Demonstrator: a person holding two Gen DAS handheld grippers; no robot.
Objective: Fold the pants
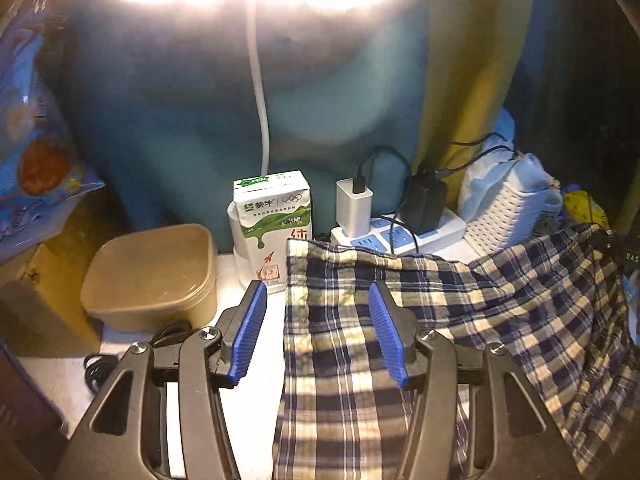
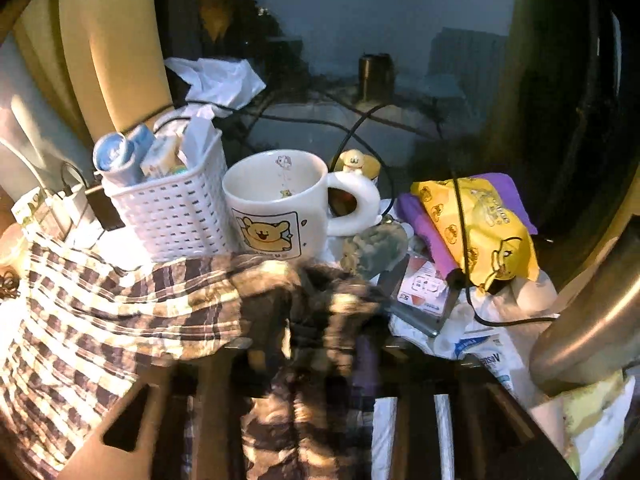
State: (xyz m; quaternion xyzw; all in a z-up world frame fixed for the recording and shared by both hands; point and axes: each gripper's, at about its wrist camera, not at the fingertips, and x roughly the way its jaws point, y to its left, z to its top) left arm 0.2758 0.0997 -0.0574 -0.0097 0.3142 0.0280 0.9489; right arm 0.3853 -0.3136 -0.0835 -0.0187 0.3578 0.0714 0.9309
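The plaid pants (image 1: pixel 472 312), navy and cream check, lie spread over the white desk. In the left wrist view my left gripper (image 1: pixel 318 292) is open, its blue pads (image 1: pixel 252 332) standing wide apart over the pants' left edge, holding nothing. In the right wrist view the pants (image 2: pixel 120 300) stretch from the left to the centre, where they bunch up over my right gripper (image 2: pixel 308 312). That gripper's fingers are hidden under the bunched cloth, which seems pinched between them. In the left wrist view the pants' far right corner is lifted.
A milk carton (image 1: pixel 276 224), a brown lidded box (image 1: pixel 154 276) and a power strip with chargers (image 1: pixel 400 232) stand behind the pants. A white basket (image 2: pixel 172 208), a bear mug (image 2: pixel 280 204), a yellow snack bag (image 2: pixel 476 228) and cables crowd the right side.
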